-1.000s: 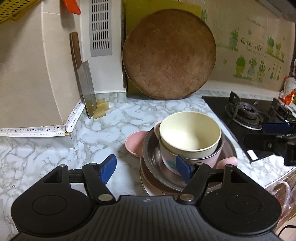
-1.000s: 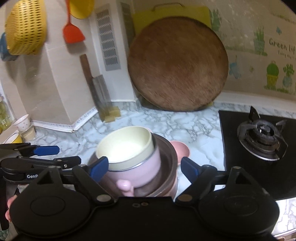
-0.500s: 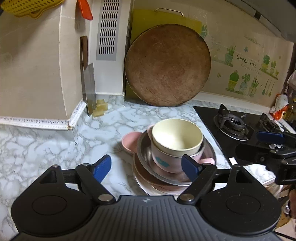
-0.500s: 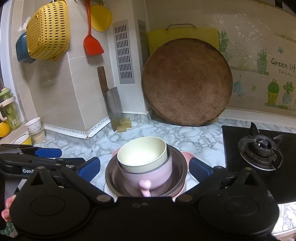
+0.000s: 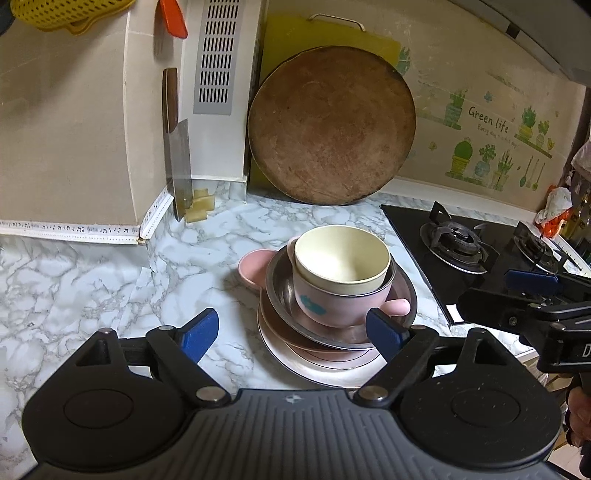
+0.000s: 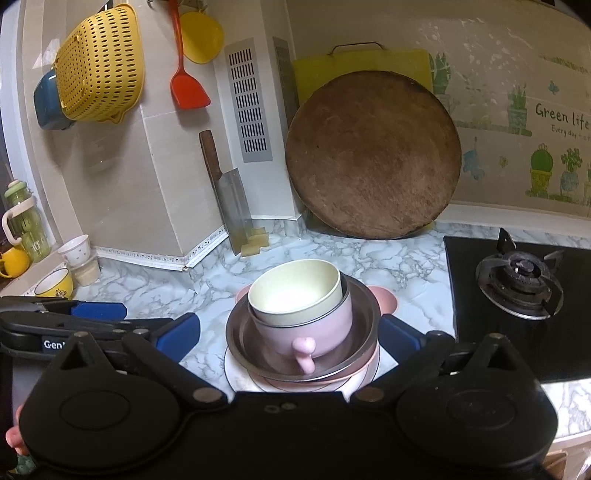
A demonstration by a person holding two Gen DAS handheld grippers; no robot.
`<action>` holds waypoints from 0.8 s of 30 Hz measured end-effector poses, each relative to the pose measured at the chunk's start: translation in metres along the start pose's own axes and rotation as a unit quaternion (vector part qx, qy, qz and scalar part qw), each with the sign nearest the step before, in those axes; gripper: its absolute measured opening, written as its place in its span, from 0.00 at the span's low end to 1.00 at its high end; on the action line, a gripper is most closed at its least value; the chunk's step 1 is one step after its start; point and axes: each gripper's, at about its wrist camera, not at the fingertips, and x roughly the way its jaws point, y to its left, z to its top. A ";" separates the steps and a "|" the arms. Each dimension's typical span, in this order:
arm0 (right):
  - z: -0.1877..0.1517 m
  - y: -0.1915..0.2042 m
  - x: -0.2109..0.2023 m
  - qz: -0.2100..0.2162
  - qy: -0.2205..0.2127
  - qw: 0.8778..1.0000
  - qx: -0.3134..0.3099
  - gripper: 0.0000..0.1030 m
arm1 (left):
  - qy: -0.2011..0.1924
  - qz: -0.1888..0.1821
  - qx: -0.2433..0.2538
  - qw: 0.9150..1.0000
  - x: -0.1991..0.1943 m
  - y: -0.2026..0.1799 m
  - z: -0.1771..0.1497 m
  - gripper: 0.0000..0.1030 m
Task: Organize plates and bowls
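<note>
Both grippers hang spread and empty: the left gripper (image 5: 295, 330) and right gripper (image 6: 290, 330) flank the stacked bowls and plates (image 6: 301, 325) near the marble counter's (image 5: 110, 280) front edge, touching nothing.

Ahead of me: marble-patterned countertop (image 5: 92, 280). Round brown wooden board (image 6: 373, 155) leaning on the back wall, a yellow cutting board (image 6: 362, 61) with a metal handle behind it. Cleaver (image 6: 231, 201) with wooden handle, propped blade-down in the corner, pale yellow blocks (image 6: 255, 242) at its foot. Grey vent grille (image 6: 248, 101). Hung on the tiled wall: yellow colander (image 6: 101, 62), red spatula (image 6: 186, 81), yellow scoop (image 6: 201, 35). Black gas hob (image 6: 517, 280) to my right. Green bottle (image 6: 26, 221), small cups (image 6: 79, 249) far left.
</note>
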 end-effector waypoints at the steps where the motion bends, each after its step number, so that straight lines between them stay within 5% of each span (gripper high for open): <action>1: 0.000 0.000 0.000 0.001 0.001 1.000 0.002 1.00 | 0.001 0.002 0.001 1.000 0.000 -0.001 0.000 0.85; 24: -0.003 0.004 -0.005 -0.002 0.002 1.000 0.010 1.00 | -0.001 -0.006 0.011 1.000 -0.008 -0.009 -0.002 0.85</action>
